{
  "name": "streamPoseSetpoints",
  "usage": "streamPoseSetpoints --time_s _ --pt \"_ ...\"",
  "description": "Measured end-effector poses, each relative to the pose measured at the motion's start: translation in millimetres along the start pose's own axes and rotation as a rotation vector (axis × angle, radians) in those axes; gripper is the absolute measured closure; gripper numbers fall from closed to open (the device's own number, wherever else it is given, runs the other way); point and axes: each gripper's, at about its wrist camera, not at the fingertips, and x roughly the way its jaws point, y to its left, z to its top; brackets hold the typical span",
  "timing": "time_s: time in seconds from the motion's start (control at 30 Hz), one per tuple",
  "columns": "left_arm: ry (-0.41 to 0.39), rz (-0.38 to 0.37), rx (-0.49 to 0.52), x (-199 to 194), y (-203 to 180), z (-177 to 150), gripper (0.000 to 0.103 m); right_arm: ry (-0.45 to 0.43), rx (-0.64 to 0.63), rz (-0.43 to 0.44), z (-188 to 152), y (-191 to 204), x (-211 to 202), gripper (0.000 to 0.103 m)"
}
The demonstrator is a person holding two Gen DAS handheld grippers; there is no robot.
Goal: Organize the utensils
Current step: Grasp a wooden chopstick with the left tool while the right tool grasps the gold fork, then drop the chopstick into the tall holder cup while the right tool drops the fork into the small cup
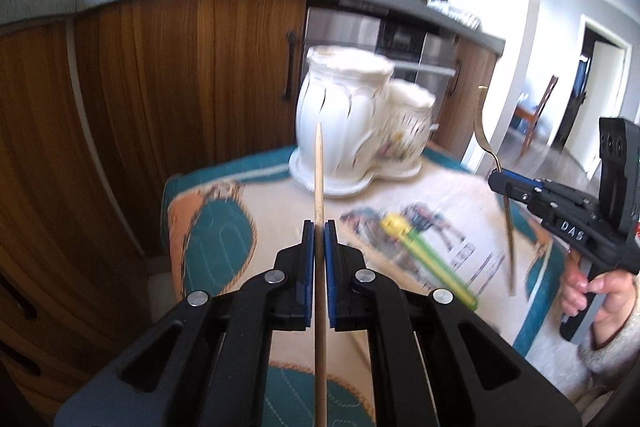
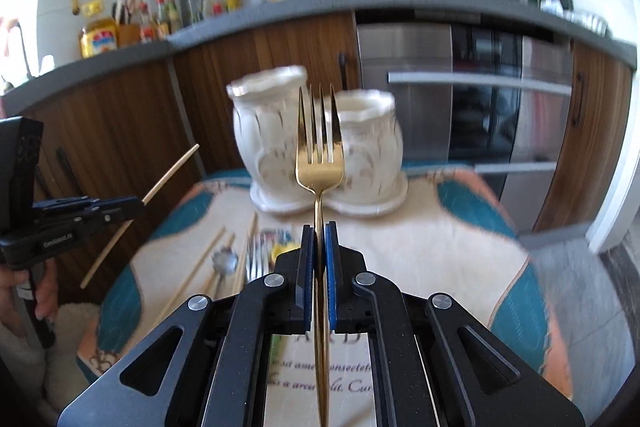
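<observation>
My left gripper (image 1: 319, 227) is shut on a wooden chopstick (image 1: 319, 179) that points up toward a white double ceramic utensil holder (image 1: 344, 119). My right gripper (image 2: 319, 229) is shut on a gold fork (image 2: 320, 155), tines up, in front of the same utensil holder (image 2: 280, 131). The right gripper (image 1: 498, 181) with the fork (image 1: 482, 131) shows at the right of the left wrist view. The left gripper (image 2: 138, 205) with the chopstick (image 2: 168, 171) shows at the left of the right wrist view. Both are held above the table.
On the patterned cloth (image 2: 420, 235) lie loose chopsticks (image 2: 200, 267), a spoon (image 2: 224, 261), a silver fork (image 2: 254, 263) and a yellow-green item (image 1: 424, 255). Wooden cabinets (image 1: 180, 67) and an oven (image 2: 460, 99) stand behind the table.
</observation>
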Motion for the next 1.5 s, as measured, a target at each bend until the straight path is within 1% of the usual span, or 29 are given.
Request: streamPoseSetpoints --time_s 0.23,0.33,0.43,0.53,0.67,0.8,0.87,0.97,1.03,1.13,1.23,1.4,1.5 --pt "-0.119 -0.024 0.022 -15.7 -8.1 27.2 0.098 -0.157 -0.048 -0.023 35.0 6.3 -15.6 0.096" --pt "-0.173 -0.058 0.005 -19.1 -8.7 45.2 0.098 -0.199 -0.048 -0.021 52.2 6.7 -16.4 0.096" --pt "-0.254 -0.087 -0.009 -20.5 -10.5 70.5 0.098 -0.249 -0.030 -0.017 73.8 4.3 -15.1 0.096" --pt "-0.295 -0.104 -0.019 -9.6 -12.7 99.6 0.098 -0.283 -0.004 -0.004 94.5 0.1 -8.4 0.096" --pt "-0.325 -0.093 -0.027 12.9 -12.9 126.0 0.098 -0.330 0.038 0.003 118.0 -8.9 1.8 0.096" --pt "-0.355 -0.106 -0.091 34.4 -4.7 144.8 0.098 -0.388 0.087 -0.026 133.0 -21.9 14.7 0.096" --pt "-0.378 -0.084 -0.108 43.9 -4.5 152.7 0.098 -0.407 0.117 -0.047 138.4 -28.3 25.1 0.096" --pt "-0.417 -0.052 -0.097 54.4 -9.9 162.7 0.098 -0.423 0.134 -0.076 140.8 -33.9 38.6 0.096" --pt "-0.439 -0.030 -0.077 62.8 -15.5 169.0 0.098 -0.431 0.140 -0.081 140.0 -37.1 44.5 0.096" --pt "-0.457 -0.009 -0.049 75.3 -20.6 171.2 0.098 -0.418 0.144 -0.091 135.8 -43.2 54.1 0.096" --pt "-0.469 0.028 -0.035 89.0 -20.6 170.4 0.098 -0.397 0.159 -0.087 131.9 -51.4 61.8 0.096" --pt "-0.431 0.054 -0.028 106.3 -15.5 164.3 0.098 -0.361 0.163 -0.075 128.7 -58.6 69.4 0.096" --pt "-0.424 0.039 -0.043 104.6 -10.1 157.0 0.098 -0.333 0.163 -0.062 126.6 -59.9 75.8 0.096"
